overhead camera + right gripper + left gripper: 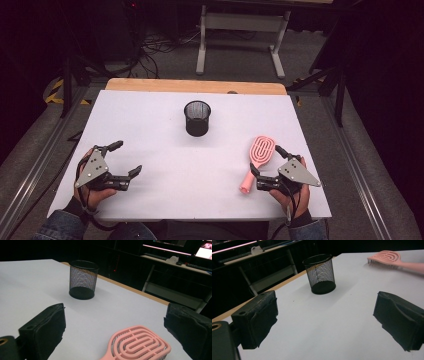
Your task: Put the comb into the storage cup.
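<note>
No brand or label to read anywhere from my seat, nothing printed on the pink hairbrush [260,156] or on the black mesh cup [197,118], and the screens glowing way off in the dark behind are too blurry to make out. Setup is pretty bare: white tabletop [165,165] with a wooden strip along its far edge, the mesh cup standing upright near the far middle, and a white-legged bench [242,35] plus a mess of cables on the floor beyond that. Nothing sits between my fingers and the brush, so it's a clean path. The brush lies flat at the near right, head pointing far, handle pointing near and slightly left. My right gripper [267,165] is parked right at it with its fingers spread wide and released, gripping nothing; from above one finger [281,150] sits just right of the brush head and the other is by the handle. In the right gripper view the brush head [140,345] lies low between the two black fingers, closer to the right-hand one, and I can't tell if either pad actually touches it. My left gripper [125,159] is well apart at the near left, fingers also wide open and empty over bare tabletop, and from its view the cup [320,273] is straight ahead with the brush [387,258] off at the far right.
</note>
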The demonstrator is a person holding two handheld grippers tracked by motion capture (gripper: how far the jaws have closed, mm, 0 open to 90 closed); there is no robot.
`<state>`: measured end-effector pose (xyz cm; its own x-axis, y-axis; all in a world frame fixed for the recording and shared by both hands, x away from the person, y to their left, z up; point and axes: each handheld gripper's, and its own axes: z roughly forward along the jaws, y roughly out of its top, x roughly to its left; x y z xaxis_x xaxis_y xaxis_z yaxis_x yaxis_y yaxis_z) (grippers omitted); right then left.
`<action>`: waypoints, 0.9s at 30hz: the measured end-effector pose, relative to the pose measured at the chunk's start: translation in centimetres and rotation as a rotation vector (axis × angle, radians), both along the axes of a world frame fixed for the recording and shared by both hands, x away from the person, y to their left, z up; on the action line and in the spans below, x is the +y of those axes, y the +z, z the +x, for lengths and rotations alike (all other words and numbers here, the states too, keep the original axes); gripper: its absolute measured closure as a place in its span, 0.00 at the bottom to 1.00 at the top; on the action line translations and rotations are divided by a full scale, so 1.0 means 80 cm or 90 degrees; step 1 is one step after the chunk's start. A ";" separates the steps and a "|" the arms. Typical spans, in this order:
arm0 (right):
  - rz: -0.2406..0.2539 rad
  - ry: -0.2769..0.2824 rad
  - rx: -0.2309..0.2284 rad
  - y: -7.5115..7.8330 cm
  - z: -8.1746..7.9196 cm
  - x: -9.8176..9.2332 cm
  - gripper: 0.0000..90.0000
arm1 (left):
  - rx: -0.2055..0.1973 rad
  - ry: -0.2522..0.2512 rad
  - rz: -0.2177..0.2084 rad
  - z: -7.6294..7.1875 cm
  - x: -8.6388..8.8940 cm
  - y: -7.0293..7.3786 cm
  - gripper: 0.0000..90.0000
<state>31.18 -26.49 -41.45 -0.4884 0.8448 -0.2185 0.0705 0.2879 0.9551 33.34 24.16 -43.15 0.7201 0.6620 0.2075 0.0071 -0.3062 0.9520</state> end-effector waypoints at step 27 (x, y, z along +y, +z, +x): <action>-0.073 0.141 0.154 0.001 0.021 0.020 0.90 | 0.005 -0.003 0.020 0.000 0.000 -0.004 0.07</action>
<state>32.86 -24.89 -41.34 -0.7068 0.6888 -0.1610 0.2152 0.4262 0.8786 33.37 24.19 -43.48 0.7254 0.6514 0.2223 0.0130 -0.3358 0.9418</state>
